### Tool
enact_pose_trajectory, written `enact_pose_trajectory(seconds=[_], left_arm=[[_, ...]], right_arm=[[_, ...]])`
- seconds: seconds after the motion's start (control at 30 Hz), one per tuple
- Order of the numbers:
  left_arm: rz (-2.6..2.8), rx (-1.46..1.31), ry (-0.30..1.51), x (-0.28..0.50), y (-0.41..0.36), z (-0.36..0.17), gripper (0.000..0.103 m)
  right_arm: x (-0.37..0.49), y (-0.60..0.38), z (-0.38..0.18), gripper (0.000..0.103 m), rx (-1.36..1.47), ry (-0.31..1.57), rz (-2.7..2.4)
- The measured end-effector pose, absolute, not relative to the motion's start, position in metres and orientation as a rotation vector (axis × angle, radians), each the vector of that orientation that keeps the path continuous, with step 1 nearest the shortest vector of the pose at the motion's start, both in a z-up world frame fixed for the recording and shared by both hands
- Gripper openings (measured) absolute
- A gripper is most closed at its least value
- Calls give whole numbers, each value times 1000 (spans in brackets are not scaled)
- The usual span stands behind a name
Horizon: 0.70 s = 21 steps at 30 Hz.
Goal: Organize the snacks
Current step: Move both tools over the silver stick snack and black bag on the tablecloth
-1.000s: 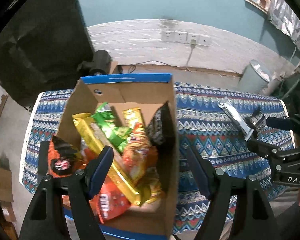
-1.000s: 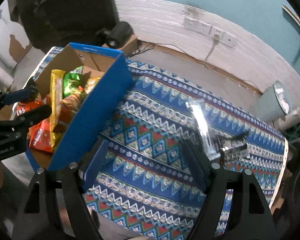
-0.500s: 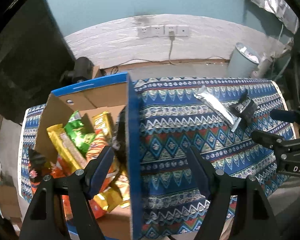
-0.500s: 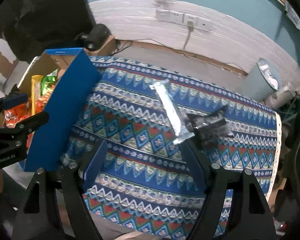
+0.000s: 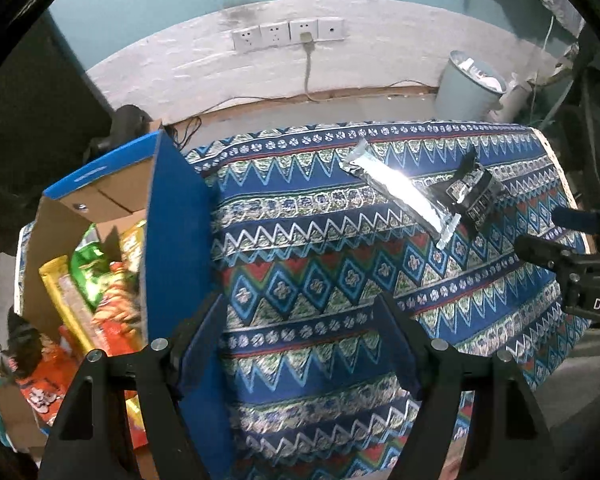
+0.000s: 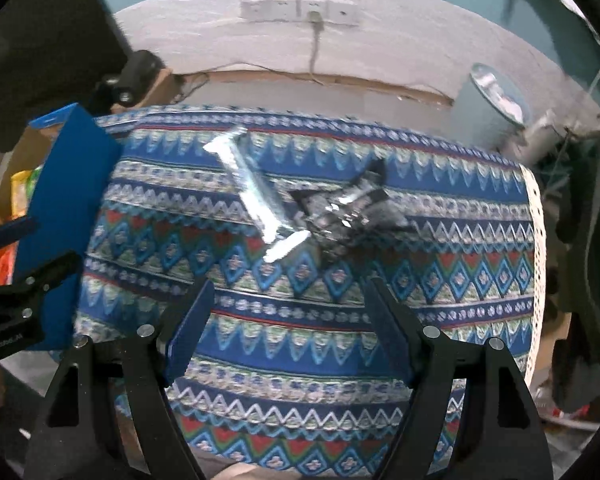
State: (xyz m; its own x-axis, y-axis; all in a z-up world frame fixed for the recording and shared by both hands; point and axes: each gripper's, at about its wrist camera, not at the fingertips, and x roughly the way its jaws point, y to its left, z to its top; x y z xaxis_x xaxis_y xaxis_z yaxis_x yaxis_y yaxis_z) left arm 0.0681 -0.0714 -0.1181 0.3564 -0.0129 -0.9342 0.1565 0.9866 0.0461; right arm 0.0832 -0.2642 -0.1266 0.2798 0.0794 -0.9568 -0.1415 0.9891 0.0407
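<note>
A blue cardboard box point(image 5: 172, 240) full of snack packets point(image 5: 100, 288) stands at the table's left end; it also shows in the right wrist view point(image 6: 60, 208). A long silver bar wrapper point(image 5: 400, 184) and a black crumpled packet point(image 5: 476, 188) lie on the patterned cloth at the far right; they also show in the right wrist view, silver point(image 6: 256, 196) and black point(image 6: 348, 212). My left gripper point(image 5: 300, 344) is open and empty above the cloth beside the box. My right gripper point(image 6: 288, 328) is open and empty, short of the two packets.
The patterned cloth point(image 5: 320, 272) covers the table. A grey bin point(image 5: 468, 84) stands on the floor behind the right end. Wall sockets point(image 5: 288, 34) with a cable are on the back wall. A dark device point(image 6: 132, 76) sits behind the box.
Both grippers have swung right, away from the box toward the silver and black packets. Both stay open and empty.
</note>
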Motion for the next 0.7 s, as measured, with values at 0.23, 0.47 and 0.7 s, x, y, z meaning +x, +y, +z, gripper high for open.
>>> enact_pose_trajectory(seconds=[0.23,0.47,0.7], left_arm=[[-130,113,1240,100,-91,-135,77],[-125,197,1217,141,-100,-141,77],[-112,196,1252,170,-104,-162,77]], right_arm=[[109,-291,-150,77,10,1326,77],[148,-301,-161,77,-6,1328,10],[182,-294,-179,77,-59,1302,-56]])
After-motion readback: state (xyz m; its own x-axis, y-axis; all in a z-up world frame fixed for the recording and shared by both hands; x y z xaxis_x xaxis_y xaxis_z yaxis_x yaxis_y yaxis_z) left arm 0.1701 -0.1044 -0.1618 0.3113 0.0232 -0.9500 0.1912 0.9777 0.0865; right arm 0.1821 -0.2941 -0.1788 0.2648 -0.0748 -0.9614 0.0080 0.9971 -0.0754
